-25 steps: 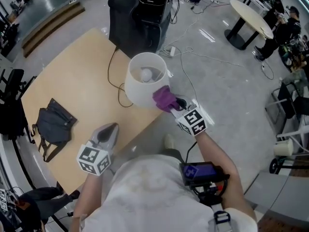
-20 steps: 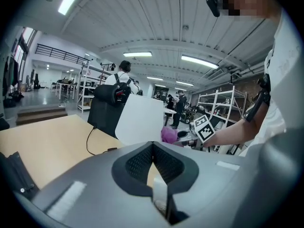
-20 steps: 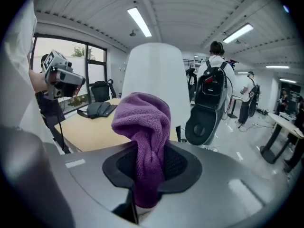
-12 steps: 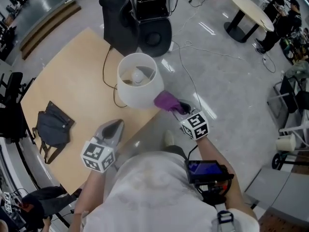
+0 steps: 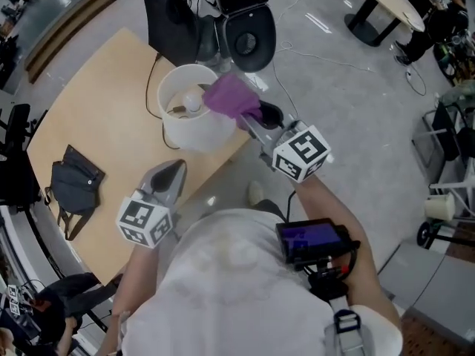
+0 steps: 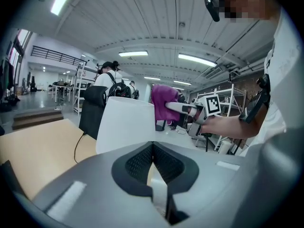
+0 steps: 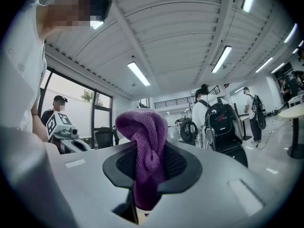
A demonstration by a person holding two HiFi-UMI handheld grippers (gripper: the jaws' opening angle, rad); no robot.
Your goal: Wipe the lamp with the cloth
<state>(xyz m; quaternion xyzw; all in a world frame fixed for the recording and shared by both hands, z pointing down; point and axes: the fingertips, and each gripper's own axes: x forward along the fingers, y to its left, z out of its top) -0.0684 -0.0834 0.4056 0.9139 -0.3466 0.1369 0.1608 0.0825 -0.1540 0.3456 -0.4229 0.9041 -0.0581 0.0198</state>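
Note:
The lamp's white shade point(image 5: 185, 124) stands near the wooden table's right edge, its bulb point(image 5: 193, 102) showing inside. My right gripper point(image 5: 249, 113) is shut on a bunched purple cloth point(image 5: 231, 95) and holds it over the shade's right rim. In the right gripper view the cloth point(image 7: 145, 146) bulges out from between the jaws. My left gripper point(image 5: 174, 173) is shut and holds nothing; it hovers just in front of the lamp. The left gripper view shows the shade point(image 6: 126, 125) straight ahead, with the cloth point(image 6: 164, 103) at its upper right.
A dark bag point(image 5: 70, 188) lies on the wooden table point(image 5: 89, 117) at the left. The lamp's black cable point(image 5: 152, 87) runs off the back edge. A black chair point(image 5: 178, 13) and black gear point(image 5: 249, 39) stand behind the table. People stand in the room beyond.
My right gripper has risen with the cloth from the shade's right side to above its rim. My left gripper has edged closer to the lamp.

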